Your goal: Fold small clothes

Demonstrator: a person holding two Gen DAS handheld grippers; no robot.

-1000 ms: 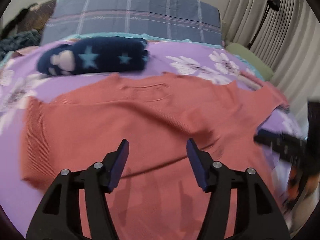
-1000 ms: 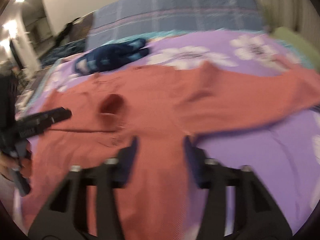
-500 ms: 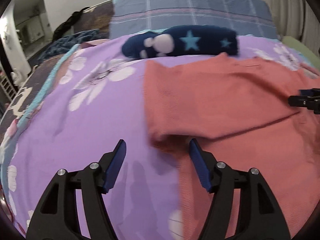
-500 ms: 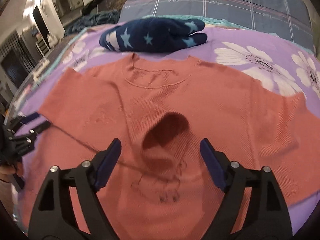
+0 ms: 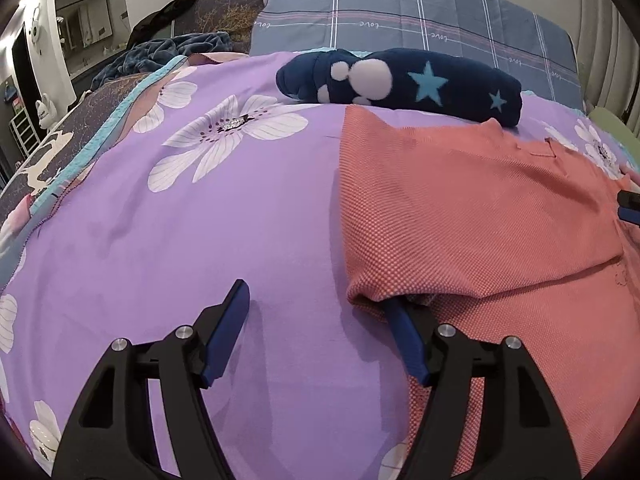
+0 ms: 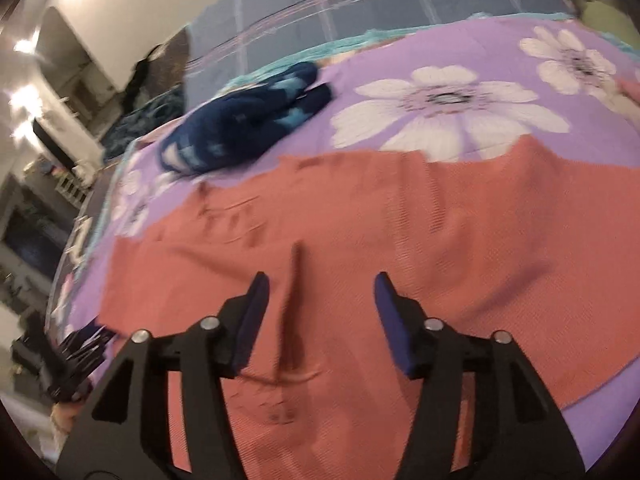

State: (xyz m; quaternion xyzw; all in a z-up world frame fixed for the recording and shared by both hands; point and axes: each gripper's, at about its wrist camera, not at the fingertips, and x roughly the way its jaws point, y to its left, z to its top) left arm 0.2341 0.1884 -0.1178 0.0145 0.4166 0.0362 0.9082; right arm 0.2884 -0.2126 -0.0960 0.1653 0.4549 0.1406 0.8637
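A coral knit shirt point(image 5: 472, 216) lies spread on the purple flowered bedspread point(image 5: 200, 240); it also fills the right wrist view point(image 6: 400, 240). My left gripper point(image 5: 316, 312) is open at the shirt's left sleeve edge, its right finger tucked under the sleeve's cuff fold. My right gripper point(image 6: 318, 296) is open and empty, hovering over the shirt's middle above a dark crease point(image 6: 294, 312). The left gripper shows at the right wrist view's left edge point(image 6: 76, 356). The right gripper's tip shows at the left wrist view's right edge point(image 5: 630, 208).
A folded navy star-patterned garment point(image 5: 400, 80) lies behind the shirt, also in the right wrist view point(image 6: 240, 128). A blue plaid pillow point(image 5: 420, 24) is at the bed's head. A dark blanket point(image 5: 168, 48) lies at the far left. The bed edge drops off at left.
My left gripper swung left from the shirt's middle to the left sleeve and slid a finger under its cuff. My right gripper moved over the shirt's middle; the raised sleeve opening now lies flat.
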